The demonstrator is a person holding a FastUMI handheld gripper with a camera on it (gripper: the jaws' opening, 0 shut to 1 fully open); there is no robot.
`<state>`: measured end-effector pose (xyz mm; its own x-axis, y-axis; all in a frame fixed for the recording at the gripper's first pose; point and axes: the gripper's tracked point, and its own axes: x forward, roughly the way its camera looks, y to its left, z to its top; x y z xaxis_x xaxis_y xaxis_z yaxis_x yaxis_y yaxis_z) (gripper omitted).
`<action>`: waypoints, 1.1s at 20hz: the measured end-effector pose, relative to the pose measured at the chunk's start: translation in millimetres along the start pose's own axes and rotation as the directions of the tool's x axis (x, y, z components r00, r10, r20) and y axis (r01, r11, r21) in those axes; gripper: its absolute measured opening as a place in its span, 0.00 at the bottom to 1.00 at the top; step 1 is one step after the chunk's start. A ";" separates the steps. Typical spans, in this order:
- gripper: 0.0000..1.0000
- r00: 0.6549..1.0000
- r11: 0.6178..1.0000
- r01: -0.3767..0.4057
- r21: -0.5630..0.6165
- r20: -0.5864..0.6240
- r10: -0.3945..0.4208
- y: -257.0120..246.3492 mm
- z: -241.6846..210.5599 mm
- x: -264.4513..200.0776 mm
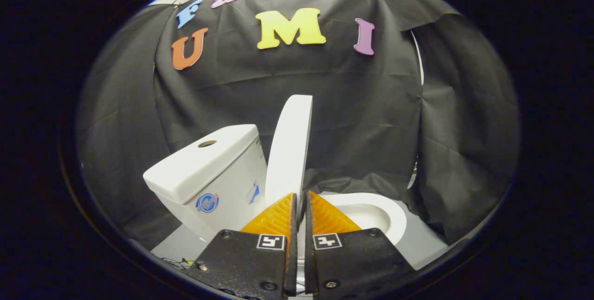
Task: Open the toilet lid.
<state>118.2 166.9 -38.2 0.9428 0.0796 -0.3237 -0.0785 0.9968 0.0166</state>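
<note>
— Toilet lid: where does it stand?

— Raised, close to upright, seen nearly edge-on. It rises just ahead of the gripper, leaning toward the tank beside it. Its lower end drops behind the fingertips.

— And the gripper's fingers?

— Drawn almost together, with only a thin slit between them. The lid's bottom edge sits right above that slit, but I cannot tell whether the tips pinch the lid or merely sit in front of it. Nothing else is between them.

— What about the rest of the toilet?

— The bowl lies open beyond the fingers on the side away from the tank, its white rim curving round a pale hollow. The tank is on the other side of the lid, with a round hole in its top and a small sticker on its face.

— The surroundings?

— Black cloth hangs behind and around the toilet, creased and bunched where it meets the floor behind the bowl. The floor under the tank is pale grey.
</note>
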 end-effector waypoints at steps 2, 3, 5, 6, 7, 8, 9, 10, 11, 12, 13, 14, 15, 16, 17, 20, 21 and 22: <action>0.10 1.000 1.000 -0.002 0.003 -0.002 0.002 5.9 0.5 0.1; 0.10 1.000 1.000 -0.003 0.003 -0.001 0.003 8.6 0.8 0.2; 0.10 1.000 1.000 -0.009 -0.011 -0.005 0.009 15.7 0.2 1.4; 0.10 1.000 1.000 -0.011 -0.020 -0.006 0.011 19.7 0.2 1.2; 0.10 1.000 0.999 -0.012 -0.036 -0.006 0.011 22.7 0.2 1.6; 0.10 1.000 0.999 -0.011 -0.051 -0.006 0.011 26.6 1.3 2.3; 0.10 1.000 0.998 -0.012 -0.064 -0.006 0.011 30.1 0.2 3.0; 0.10 1.000 0.997 -0.016 -0.074 -0.009 0.015 34.1 0.5 2.8; 0.10 1.000 0.996 -0.020 -0.084 -0.011 0.019 37.8 -0.2 2.8; 0.10 1.000 0.996 -0.024 -0.090 -0.013 0.023 41.5 0.5 2.7; 0.10 0.999 0.995 -0.028 -0.095 -0.017 0.027 45.3 0.0 3.1; 0.11 0.999 0.994 -0.033 -0.103 -0.021 0.031 50.1 -0.2 3.5; 0.11 0.999 0.994 -0.037 -0.107 -0.026 0.035 53.9 -0.1 3.8; 0.11 0.999 0.992 -0.040 -0.117 -0.030 0.037 58.0 0.0 5.0; 0.11 0.999 0.991 -0.045 -0.129 -0.037 0.040 63.1 -1.5 6.1; 0.11 0.997 0.980 -0.053 -0.190 -0.058 0.042 76.4 -4.0 8.3; 0.12 0.997 0.975 -0.058 -0.213 -0.070 0.044 79.2 -5.6 9.4; 0.14 0.996 0.971 -0.062 -0.230 -0.077 0.045 80.1 -5.1 8.6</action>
<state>118.3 247.3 -44.4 0.9104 0.1237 -0.3949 -0.2092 0.9609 -0.1814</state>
